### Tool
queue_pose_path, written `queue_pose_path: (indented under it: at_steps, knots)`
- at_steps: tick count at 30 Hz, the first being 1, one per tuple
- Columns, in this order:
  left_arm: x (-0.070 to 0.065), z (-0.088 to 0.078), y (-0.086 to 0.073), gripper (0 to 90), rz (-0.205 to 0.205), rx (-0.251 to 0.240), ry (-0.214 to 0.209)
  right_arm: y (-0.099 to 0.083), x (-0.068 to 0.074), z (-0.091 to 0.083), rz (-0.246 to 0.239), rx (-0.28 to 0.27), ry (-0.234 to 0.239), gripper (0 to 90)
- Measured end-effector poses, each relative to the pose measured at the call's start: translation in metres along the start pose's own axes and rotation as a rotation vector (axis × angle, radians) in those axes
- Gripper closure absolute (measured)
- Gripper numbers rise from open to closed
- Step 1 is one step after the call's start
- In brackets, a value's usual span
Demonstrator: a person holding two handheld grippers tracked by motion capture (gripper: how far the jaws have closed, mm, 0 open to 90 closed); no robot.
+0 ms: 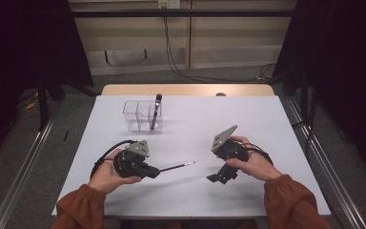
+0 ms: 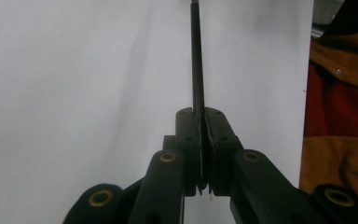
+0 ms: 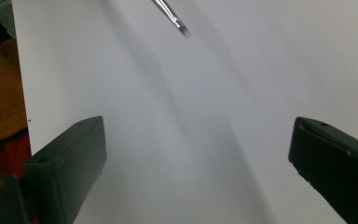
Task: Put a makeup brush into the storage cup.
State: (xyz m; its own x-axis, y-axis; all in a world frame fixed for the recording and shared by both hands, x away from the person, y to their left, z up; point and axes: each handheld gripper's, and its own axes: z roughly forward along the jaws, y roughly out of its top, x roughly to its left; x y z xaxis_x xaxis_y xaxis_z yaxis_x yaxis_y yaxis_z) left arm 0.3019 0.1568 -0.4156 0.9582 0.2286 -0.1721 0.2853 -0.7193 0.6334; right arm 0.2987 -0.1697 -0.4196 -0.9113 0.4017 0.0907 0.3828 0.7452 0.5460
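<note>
My left gripper [image 1: 155, 171] [image 2: 200, 116] is shut on the black handle of a thin brush [image 1: 177, 166] [image 2: 196, 60], low over the white table at the front left. The brush sticks out to the right, towards my right gripper [image 1: 217, 178]. In the right gripper view the brush's metal ferrule and pale tip [image 3: 175, 18] come in at the top. The right gripper [image 3: 198, 135] stands open, its jaws wide apart with only bare table between them, a short way right of the brush tip.
A clear plastic organiser [image 1: 136, 112] with several compartments stands at the back left of the white table top [image 1: 248, 124]; a dark brush [image 1: 156, 110] stands upright in its right compartment. A wooden edge [image 1: 186, 89] runs behind the table. Orange sleeves enter from the bottom.
</note>
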Motion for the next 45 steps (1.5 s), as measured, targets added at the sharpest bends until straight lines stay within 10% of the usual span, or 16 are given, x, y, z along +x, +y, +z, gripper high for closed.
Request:
queue_pose_path:
  at_steps: [24, 45]
  knots:
    - [-0.003, -0.001, -0.017, 85.5, -0.07, -0.2, -0.009, -0.029, 0.005, 0.0, 0.002, -0.184, 0.003, 3.2]
    - [-0.011, -0.001, -0.018, 85.6, -0.059, -0.351, 0.03, -0.04, 0.015, 0.004, 0.106, -0.44, 0.004, 9.7]
